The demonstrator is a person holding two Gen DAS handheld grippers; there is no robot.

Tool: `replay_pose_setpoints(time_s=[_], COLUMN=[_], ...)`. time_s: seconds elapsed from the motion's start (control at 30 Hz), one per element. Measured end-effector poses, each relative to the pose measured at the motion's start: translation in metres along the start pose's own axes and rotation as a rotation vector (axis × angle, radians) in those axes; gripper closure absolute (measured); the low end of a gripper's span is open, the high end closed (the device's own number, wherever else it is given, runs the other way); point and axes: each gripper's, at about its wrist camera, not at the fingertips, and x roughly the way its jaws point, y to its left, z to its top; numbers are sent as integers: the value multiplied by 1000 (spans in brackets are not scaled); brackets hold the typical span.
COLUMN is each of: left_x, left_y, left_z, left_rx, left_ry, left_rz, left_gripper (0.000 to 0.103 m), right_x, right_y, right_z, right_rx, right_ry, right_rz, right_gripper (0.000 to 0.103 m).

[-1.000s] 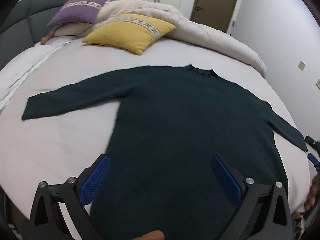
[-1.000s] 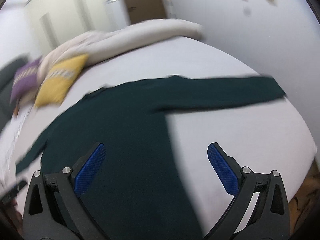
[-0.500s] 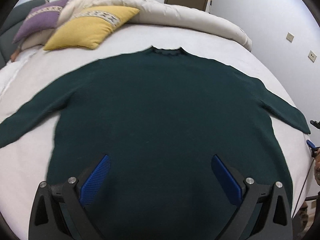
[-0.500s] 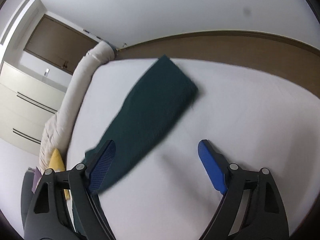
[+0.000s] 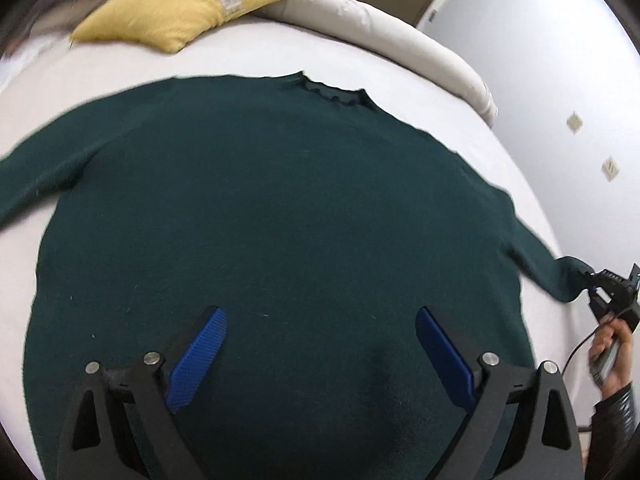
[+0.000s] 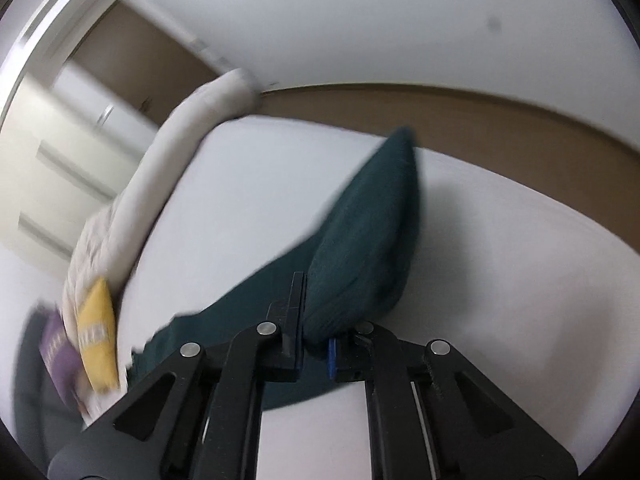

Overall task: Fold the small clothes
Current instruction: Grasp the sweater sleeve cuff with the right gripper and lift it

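Note:
A dark green sweater (image 5: 272, 220) lies flat on the white bed (image 5: 248, 60), collar toward the pillows. My left gripper (image 5: 320, 344) is open and empty, hovering over the sweater's lower body. My right gripper (image 6: 316, 320) is shut on the sweater's right sleeve (image 6: 368, 232) near the cuff, and the sleeve bunches up in front of the fingers. In the left wrist view the right gripper (image 5: 600, 284) shows at the far right, at the end of the sleeve (image 5: 552, 272).
A yellow pillow (image 5: 180, 12) and a cream duvet (image 5: 380, 36) lie at the head of the bed. A purple pillow (image 6: 60, 356) lies beside them. The bed's right edge (image 6: 540, 200) runs close to the sleeve, with brown floor (image 6: 500, 120) beyond.
My right gripper has closed on the right sleeve cuff; it was open half a second ago. My left gripper has moved in over the sweater's body and stayed open.

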Motion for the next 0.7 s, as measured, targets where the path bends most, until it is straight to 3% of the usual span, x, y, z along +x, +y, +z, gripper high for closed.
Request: replay_pose_setpoints(time_s=[0.17,0.33,0.53,0.63,0.67,0.7], left_x=[-17,-32,-40,-35,-34,-33], left_y=[27,60,101,112,114,116], left_z=[8,15,20,22,24,24], left_rx=[-67,-123,-192,-217,-223,-224], left_ry=[-41,-78,-101,-99,-97,-96], left_rz=[-38,-58,-38,-29,-30,-31], left_gripper=[6,6,6,6,6,6], right_x=[30,70,97,99,101,100], right_y=[147,274,341,339,336,332], right_z=[-42,-139,-259,-311,-320,-325], right_rx=[-303,-555,-704,-738,-735,-726], right_ry=[82,192,305,354,369,378], right_rz=[107,188,190,171,178,190], right_gripper=[96,96,96,89,80,61])
